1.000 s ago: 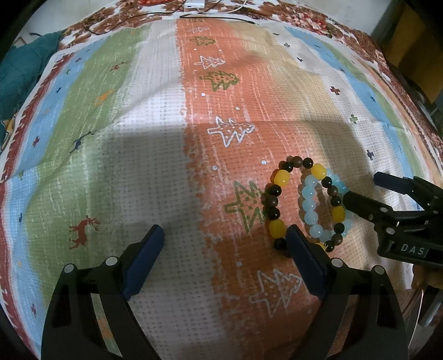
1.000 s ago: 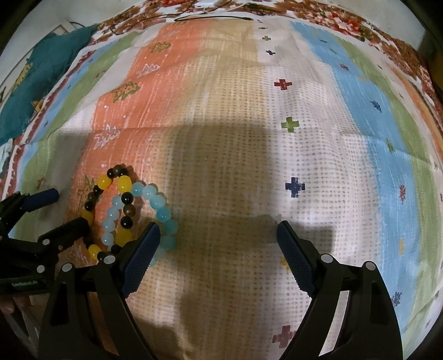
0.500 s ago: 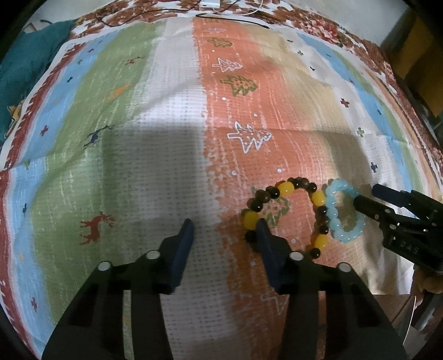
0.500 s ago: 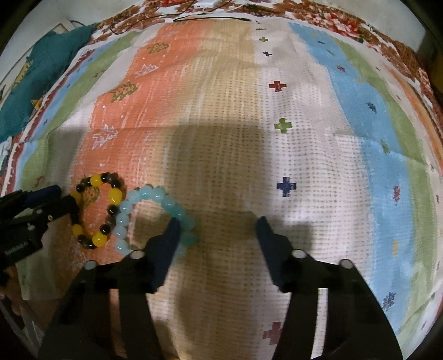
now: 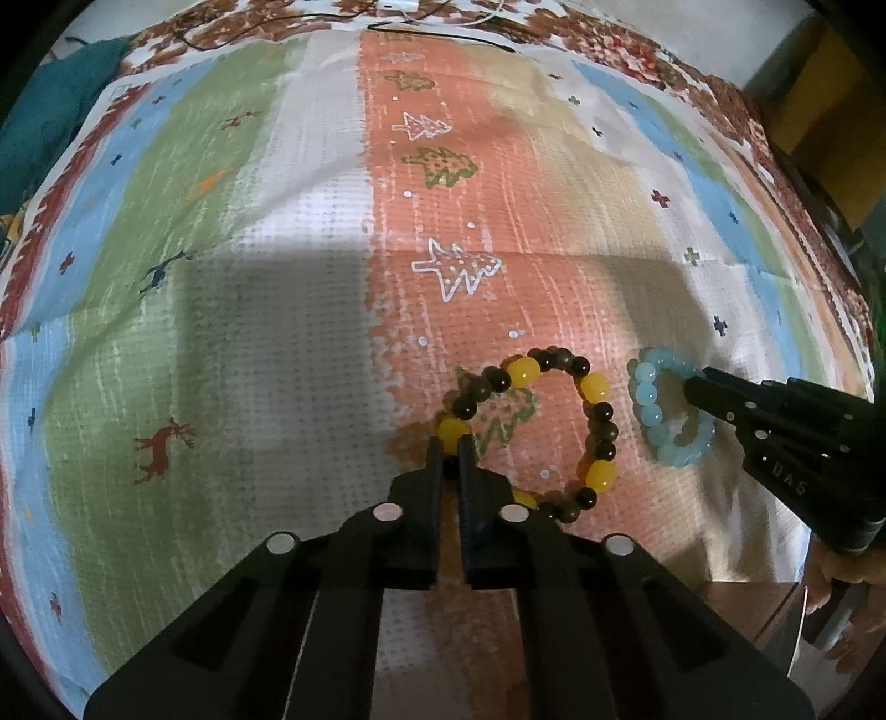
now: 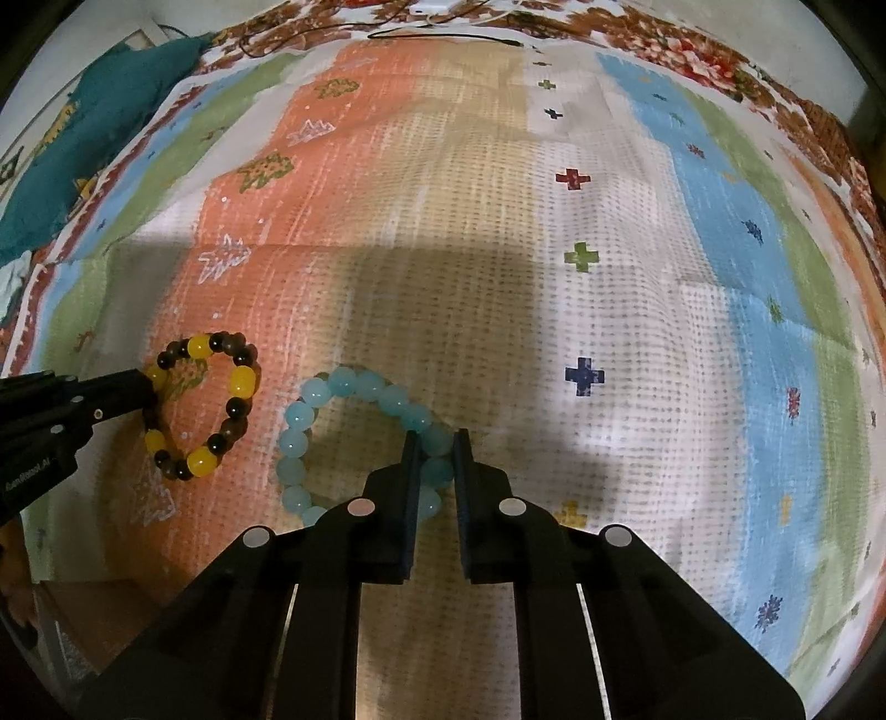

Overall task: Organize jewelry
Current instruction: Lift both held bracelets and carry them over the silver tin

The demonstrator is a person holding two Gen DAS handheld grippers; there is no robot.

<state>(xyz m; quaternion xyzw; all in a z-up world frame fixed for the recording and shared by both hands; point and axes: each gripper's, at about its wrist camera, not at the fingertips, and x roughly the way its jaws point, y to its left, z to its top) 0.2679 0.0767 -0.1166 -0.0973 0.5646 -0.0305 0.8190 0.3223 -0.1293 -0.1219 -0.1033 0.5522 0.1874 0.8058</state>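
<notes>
My left fingers (image 5: 449, 443) are pinched nearly together on the near-left side of the brown bracelet (image 5: 595, 412), gripping its strand right by a yellow bead; from the right wrist view they (image 6: 141, 387) reach in from the left edge and meet that same loop (image 6: 241, 382). The brown bracelet, dark beads broken up by yellow ones, lies as an open ring on the orange stripe of the cloth (image 5: 277, 277), over a green tree print. Just to its right, apart from it and not touching, sits the blue bracelet (image 5: 645, 390), a smaller ring of pale beads at the edge of the orange stripe, beside the beige one. My right fingers (image 6: 434, 443) are drawn in narrow on the near-right side of the blue bracelet (image 6: 310, 396), with a bead caught between them; in the left wrist view they (image 5: 699, 385) come in from the right and touch it. A teal cloth (image 6: 83, 138) is bunched at the far left corner, and a dark cable (image 5: 437, 33) runs along the far edge.
</notes>
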